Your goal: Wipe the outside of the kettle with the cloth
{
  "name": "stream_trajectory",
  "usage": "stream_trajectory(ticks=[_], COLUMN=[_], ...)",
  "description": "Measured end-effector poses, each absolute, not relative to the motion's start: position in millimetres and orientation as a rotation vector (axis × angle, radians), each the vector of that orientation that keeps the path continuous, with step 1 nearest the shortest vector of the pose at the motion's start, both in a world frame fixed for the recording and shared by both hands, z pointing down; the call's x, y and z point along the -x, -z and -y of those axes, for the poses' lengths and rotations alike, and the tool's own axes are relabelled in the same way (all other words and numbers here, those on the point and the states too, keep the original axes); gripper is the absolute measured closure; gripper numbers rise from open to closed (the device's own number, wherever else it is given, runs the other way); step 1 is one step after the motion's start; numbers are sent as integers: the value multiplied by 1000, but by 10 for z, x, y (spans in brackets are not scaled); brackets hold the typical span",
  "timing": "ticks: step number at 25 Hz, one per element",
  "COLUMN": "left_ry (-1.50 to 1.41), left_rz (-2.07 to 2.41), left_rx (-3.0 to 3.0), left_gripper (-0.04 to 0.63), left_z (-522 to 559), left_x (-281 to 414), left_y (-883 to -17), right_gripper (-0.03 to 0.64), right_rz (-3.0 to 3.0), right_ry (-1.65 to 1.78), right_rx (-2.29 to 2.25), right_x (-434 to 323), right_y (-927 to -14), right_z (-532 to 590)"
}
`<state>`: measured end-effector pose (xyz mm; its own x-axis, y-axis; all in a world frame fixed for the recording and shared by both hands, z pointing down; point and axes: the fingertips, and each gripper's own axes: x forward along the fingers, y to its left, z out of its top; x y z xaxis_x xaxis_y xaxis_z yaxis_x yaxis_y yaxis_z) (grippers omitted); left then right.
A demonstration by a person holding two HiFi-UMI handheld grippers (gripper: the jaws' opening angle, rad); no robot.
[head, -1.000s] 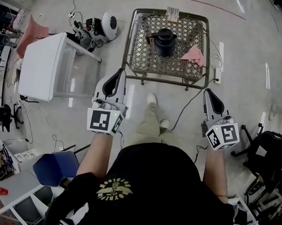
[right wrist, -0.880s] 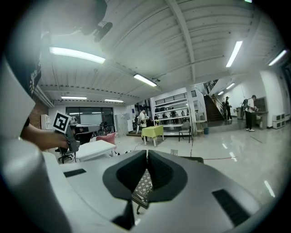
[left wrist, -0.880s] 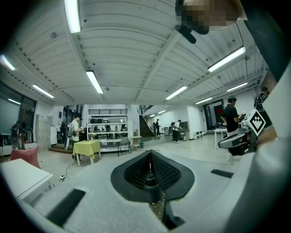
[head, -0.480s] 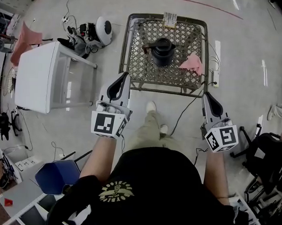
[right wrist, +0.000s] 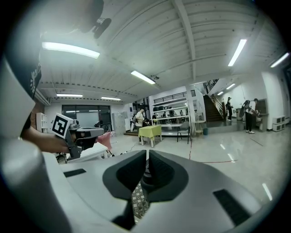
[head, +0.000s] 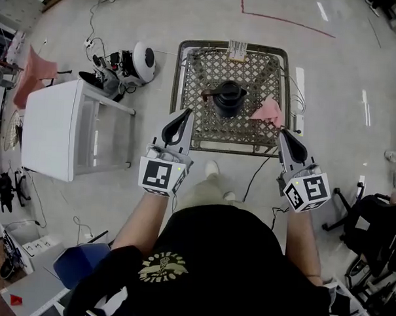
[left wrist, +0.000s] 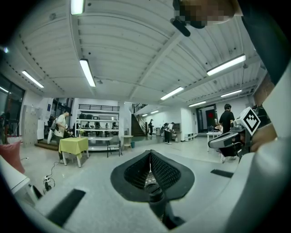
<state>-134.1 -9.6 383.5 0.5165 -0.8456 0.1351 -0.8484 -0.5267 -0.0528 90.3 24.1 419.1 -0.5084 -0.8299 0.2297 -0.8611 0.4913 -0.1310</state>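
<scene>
Both claws are closed up tight and empty: the left gripper (head: 185,114) and the right gripper (head: 282,133) each show their pads meeting in their own views, with only a sliver of lattice visible through the seam. Over the last second I've walked the rig up to the table (head: 231,149). The 2 grippers, which were hanging well short of its near rim, now have their tips right at that rim, the left by the table's near-left corner and the right by its near-right corner. The kettle (head: 227,98) stands upright around the middle of the table. The pink cloth (head: 268,112) lies crumpled on the table just beside the kettle, close to the table's right rim. I judge the approach is about done and no wiping has begun. With the right gripper nearest the cloth, my next job is to open it and reach over the table's rim for the cloth, leaving the left free to steady the kettle.
</scene>
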Motion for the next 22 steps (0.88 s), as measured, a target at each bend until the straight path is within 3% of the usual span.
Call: stream_trajectory(ticks=[22], left_ry=[-148], left_rz=[1321], left_rx=[-2791], left_gripper=[588], left_z=[886], left_x=[1326], left_y=[-3898], right_gripper=[603], right_rz=[2518], right_ry=[-229], right_rx=[-1639], right_x=[-703], right_y=[-3818], right_z=[291])
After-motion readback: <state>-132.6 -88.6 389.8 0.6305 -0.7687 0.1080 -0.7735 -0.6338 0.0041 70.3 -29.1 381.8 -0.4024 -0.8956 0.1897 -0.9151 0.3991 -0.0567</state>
